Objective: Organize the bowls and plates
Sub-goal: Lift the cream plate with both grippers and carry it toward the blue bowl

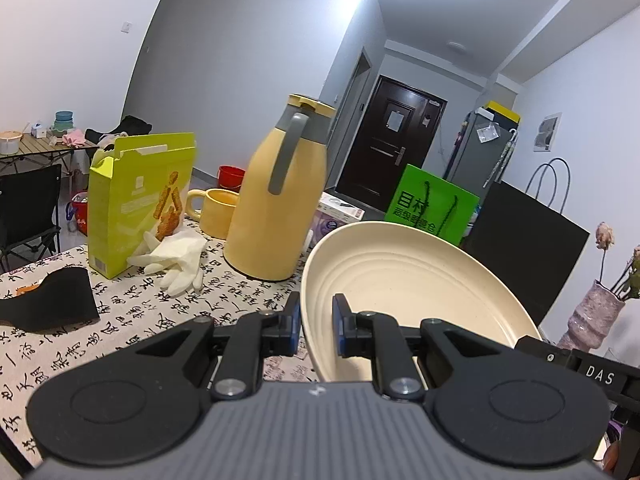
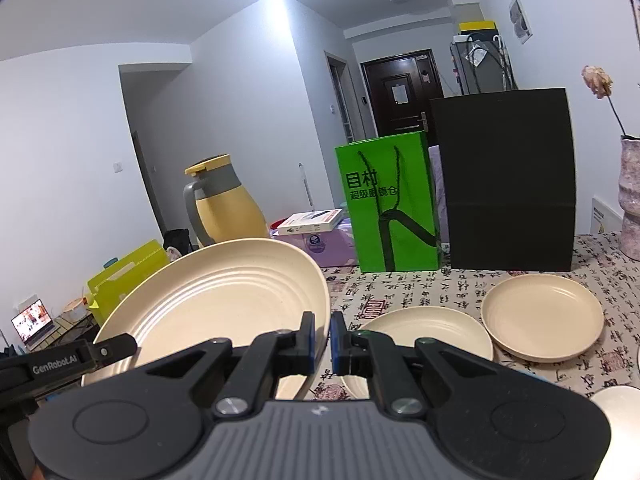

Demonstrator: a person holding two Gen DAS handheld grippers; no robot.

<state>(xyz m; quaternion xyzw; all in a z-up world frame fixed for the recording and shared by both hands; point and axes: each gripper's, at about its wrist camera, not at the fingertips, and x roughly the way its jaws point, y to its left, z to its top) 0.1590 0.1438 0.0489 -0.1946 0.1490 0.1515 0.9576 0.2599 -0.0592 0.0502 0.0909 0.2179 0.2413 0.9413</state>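
Left wrist view: left gripper (image 1: 316, 320) pinching left rim of large cream plate (image 1: 416, 292), lifted clear of tablecloth (image 1: 120, 332) printed with black calligraphy. At ten o'clock from plate, yellow thermos jug (image 1: 280, 196); further toward nine, lime snack box (image 1: 136, 200) with white gloves (image 1: 176, 260) at its foot. Beyond plate at one o'clock, green paper bag (image 1: 432, 204) and black bag (image 1: 524, 232). Dark door (image 1: 392, 140) in far wall at twelve. Right wrist view: right gripper (image 2: 322, 338) clamped on plate's right rim; plate tilted, above table. Two smaller cream plates (image 2: 544, 316) lying on cloth toward three o'clock, nearer one partly hidden behind gripper. Pale vase (image 2: 632, 200) at table's right edge.
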